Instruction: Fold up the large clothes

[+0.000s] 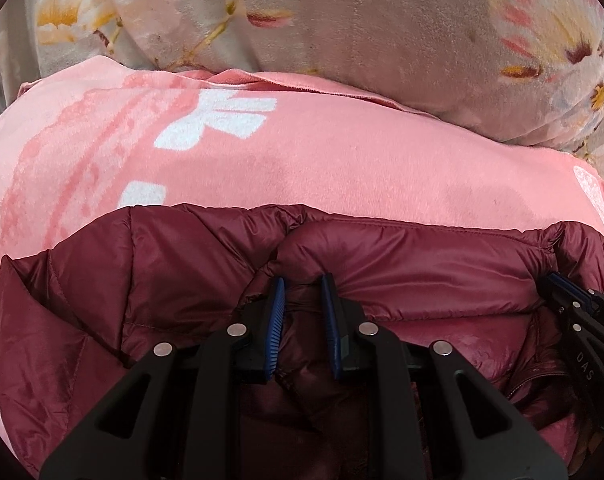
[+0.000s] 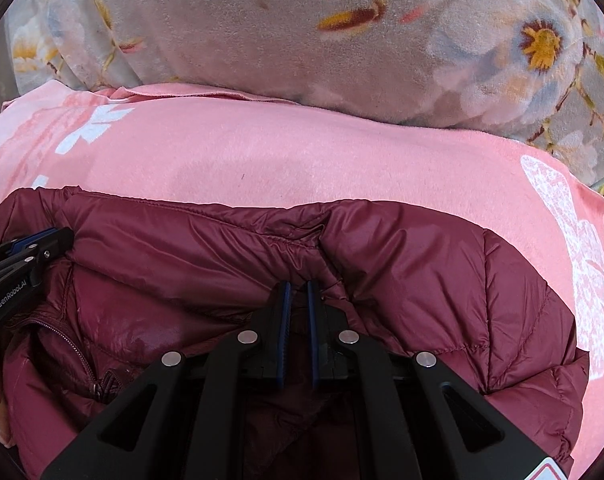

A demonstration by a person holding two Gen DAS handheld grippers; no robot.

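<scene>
Tongs [image 2: 297, 284] on jacket [image 2: 402, 264] (zipper [image 2: 67, 338] right-view only)

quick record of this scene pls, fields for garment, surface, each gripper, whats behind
garment: maroon puffer jacket, quilted and shiny, zipper visible
surface: pink blanket with white prints, under the jacket
left gripper: pinching a fold of jacket fabric
right gripper: closed on a jacket fold near the seam
behind: grey floral blanket, bunched beyond the pink one
fold state: jacket bunched, not yet a neat fold
</scene>
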